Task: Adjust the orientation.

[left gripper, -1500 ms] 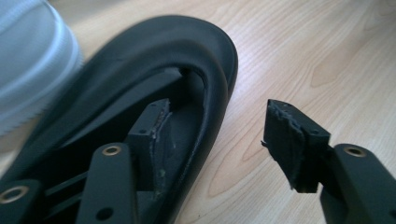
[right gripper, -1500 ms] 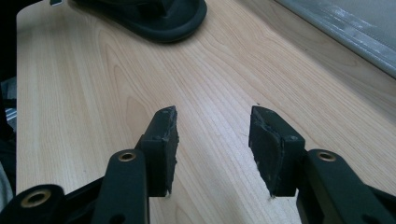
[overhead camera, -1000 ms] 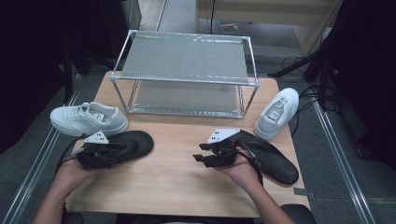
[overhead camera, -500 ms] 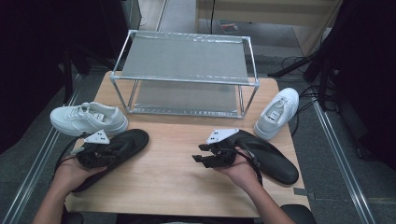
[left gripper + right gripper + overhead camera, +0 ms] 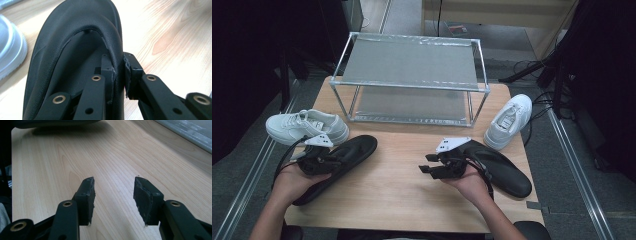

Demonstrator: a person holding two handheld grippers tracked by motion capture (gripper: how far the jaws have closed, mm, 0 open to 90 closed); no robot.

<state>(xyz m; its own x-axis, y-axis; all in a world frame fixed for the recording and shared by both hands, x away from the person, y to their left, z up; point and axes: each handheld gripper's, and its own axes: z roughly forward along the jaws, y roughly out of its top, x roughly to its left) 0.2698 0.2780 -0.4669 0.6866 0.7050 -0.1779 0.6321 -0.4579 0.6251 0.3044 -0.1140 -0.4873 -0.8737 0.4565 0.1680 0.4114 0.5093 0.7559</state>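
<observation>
Black shoe (image 5: 343, 159) now raised, heel pinched

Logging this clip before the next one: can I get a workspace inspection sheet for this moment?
Surface: wooden table, bare in the middle.
Job's things: left black shoe pinched at its collar; right black shoe lying flat by the right hand.
Clutter: left white sneaker, right white sneaker, both upright; two-tier metal rack, shelves bare.
Grippers: left claw shut on the left black shoe's collar; right claw open above the wood, holding nothing.
Cables: cable looping from the left claw; more on the floor at right.
Surroundings: grey floor, dark equipment either side.
</observation>
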